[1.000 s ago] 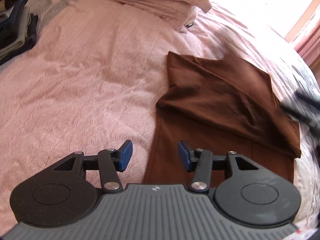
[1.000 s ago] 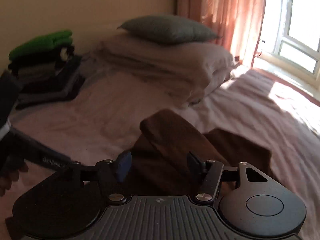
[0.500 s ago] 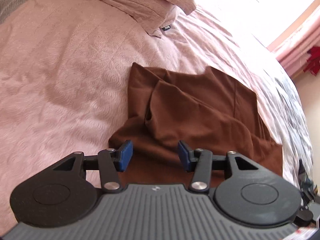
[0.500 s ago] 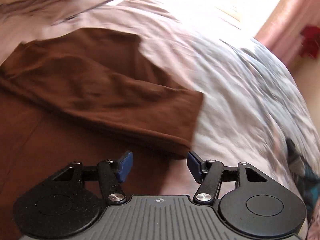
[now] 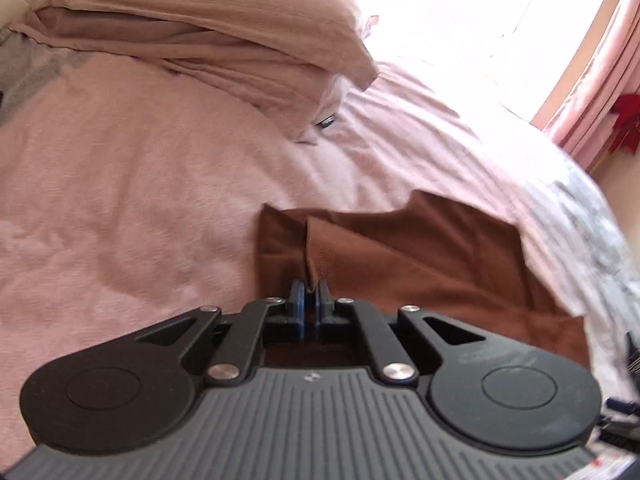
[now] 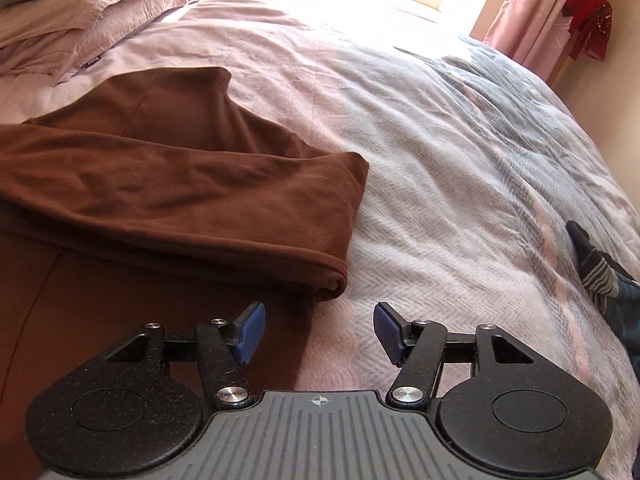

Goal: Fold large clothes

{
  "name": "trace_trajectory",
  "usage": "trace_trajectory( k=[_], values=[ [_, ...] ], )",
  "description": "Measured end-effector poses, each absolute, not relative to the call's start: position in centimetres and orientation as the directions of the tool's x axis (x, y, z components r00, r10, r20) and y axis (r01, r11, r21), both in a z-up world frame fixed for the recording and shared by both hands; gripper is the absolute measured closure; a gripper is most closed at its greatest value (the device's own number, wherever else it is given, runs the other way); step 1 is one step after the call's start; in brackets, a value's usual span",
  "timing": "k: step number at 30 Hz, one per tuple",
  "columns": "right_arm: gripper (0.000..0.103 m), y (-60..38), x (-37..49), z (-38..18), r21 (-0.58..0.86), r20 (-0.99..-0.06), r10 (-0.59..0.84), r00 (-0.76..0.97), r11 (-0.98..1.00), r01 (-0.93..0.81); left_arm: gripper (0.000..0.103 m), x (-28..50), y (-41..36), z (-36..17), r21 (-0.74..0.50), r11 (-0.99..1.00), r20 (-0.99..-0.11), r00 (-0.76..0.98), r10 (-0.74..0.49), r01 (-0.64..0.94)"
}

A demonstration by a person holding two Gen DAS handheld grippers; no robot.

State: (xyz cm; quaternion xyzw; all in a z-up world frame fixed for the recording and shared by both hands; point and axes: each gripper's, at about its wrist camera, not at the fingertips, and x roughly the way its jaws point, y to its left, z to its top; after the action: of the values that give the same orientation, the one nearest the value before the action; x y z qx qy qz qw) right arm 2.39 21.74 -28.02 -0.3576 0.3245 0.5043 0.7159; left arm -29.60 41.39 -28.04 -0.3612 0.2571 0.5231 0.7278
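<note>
Brown garment (image 5: 420,264) spread on pink bedspread (image 5: 140,184), sleeve folded across body. Left gripper (image 5: 309,294) clenched on raised fold of brown fabric at garment's left edge; fabric ridge seen rising between blue pads. Right gripper (image 6: 318,332) released, jaws held wide, nothing between them; positioned just beside garment's right edge, below folded sleeve cuff (image 6: 340,240), left pad over brown fabric, right pad over bedspread. Pillows (image 5: 208,36) stacked at bed head. Striped dark cloth (image 6: 600,276) seen at right edge.
</note>
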Motion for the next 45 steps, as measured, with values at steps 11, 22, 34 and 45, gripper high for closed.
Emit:
trace_trajectory(
  k=[11,22,34,45],
  values=[
    [0.046,24.0,2.1,-27.0,-0.054,-0.783,0.599,0.168,0.202,-0.978,0.085,-30.1,41.0,-28.1,-0.090,0.157,-0.733,0.172,0.659,-0.984],
    [0.048,29.0,9.2,-25.3,0.203,-0.791,0.612,0.003,0.267,-0.942,0.085,-27.6,47.3,-28.3,-0.030,0.275,-0.773,0.197,0.603,-0.961],
    [0.050,47.8,12.5,-32.6,0.630,-0.695,0.589,-0.414,0.220,-0.745,0.067,-16.6,62.2,-33.8,-0.483,0.345,-0.807,0.562,0.181,-0.805],
    [0.098,42.0,7.7,-28.1,0.424,-0.559,0.758,-0.336,-0.086,-0.902,0.098,-17.2,57.2,-31.1,-0.385,0.651,-0.646,0.695,0.316,-0.654]
  ],
)
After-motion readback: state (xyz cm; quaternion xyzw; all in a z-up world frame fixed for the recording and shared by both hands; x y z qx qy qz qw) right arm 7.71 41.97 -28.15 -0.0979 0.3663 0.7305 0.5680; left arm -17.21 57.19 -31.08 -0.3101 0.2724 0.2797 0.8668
